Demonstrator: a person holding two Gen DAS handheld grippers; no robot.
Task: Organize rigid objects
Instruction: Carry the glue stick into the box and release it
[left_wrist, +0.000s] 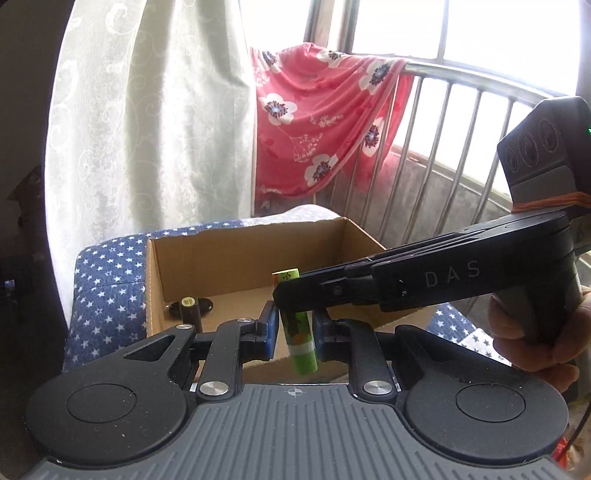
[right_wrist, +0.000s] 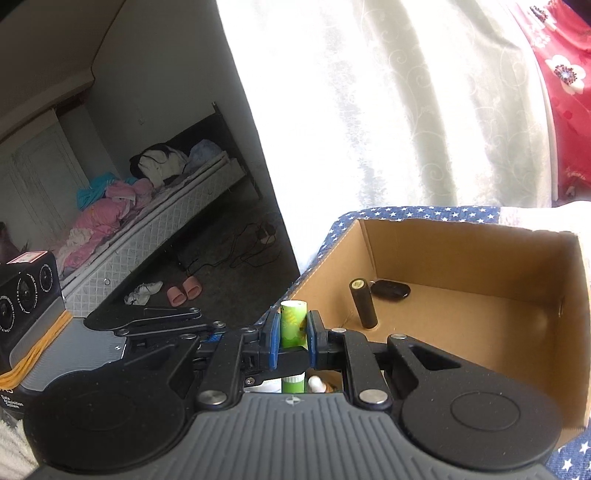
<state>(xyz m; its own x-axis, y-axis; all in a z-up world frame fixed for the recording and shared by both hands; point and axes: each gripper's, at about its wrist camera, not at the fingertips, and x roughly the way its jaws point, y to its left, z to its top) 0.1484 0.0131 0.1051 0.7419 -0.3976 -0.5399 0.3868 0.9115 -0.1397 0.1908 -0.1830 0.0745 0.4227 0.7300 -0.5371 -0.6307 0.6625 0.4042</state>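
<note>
A green tube (left_wrist: 298, 330) stands upright just in front of an open cardboard box (left_wrist: 236, 254). My right gripper (right_wrist: 291, 334) is shut on the green tube (right_wrist: 293, 325) near its top. In the left wrist view my left gripper (left_wrist: 294, 330) stands around the tube's lower half with gaps beside its blue pads (left_wrist: 269, 332), so it is open. The right gripper's fingers (left_wrist: 295, 291) cross above it from the right. Inside the box (right_wrist: 461, 258) stand a dark cylinder (right_wrist: 363, 303) and a black key fob (right_wrist: 390, 290).
The box rests on a blue star-patterned cover (left_wrist: 107, 280). A white curtain (left_wrist: 155, 110) and a red floral cloth (left_wrist: 317, 122) on a metal railing (left_wrist: 461, 122) lie behind. A small white bottle (right_wrist: 317, 384) lies below the right gripper. A bed (right_wrist: 147, 206) stands at far left.
</note>
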